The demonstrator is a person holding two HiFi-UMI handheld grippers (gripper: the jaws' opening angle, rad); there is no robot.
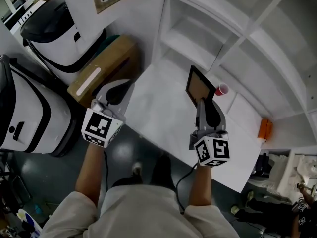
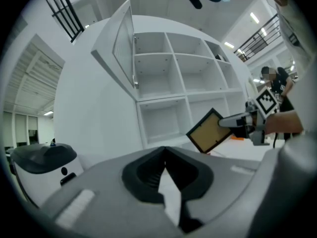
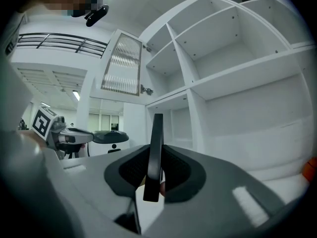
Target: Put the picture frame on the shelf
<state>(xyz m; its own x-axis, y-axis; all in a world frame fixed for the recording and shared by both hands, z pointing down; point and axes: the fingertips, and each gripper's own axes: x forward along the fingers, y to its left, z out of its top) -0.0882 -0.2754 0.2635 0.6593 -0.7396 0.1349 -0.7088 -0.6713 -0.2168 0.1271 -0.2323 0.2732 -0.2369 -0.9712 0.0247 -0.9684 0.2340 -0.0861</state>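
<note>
Red cup [image 1: 222,89] on white table [image 1: 158,115]; cardboard box [image 1: 106,63] beside it.

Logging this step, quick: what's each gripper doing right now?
Left gripper: fingers closed, nothing between them.
Right gripper: closed on the picture frame.

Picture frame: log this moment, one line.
right tool: shut on picture frame | left tool: shut, empty | picture frame: above table, not on shelf

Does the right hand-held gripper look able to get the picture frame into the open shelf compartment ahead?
Probably yes. The right hand-held gripper grips the picture frame, and the shelf compartment ahead stands open, with only bare table between.
</note>
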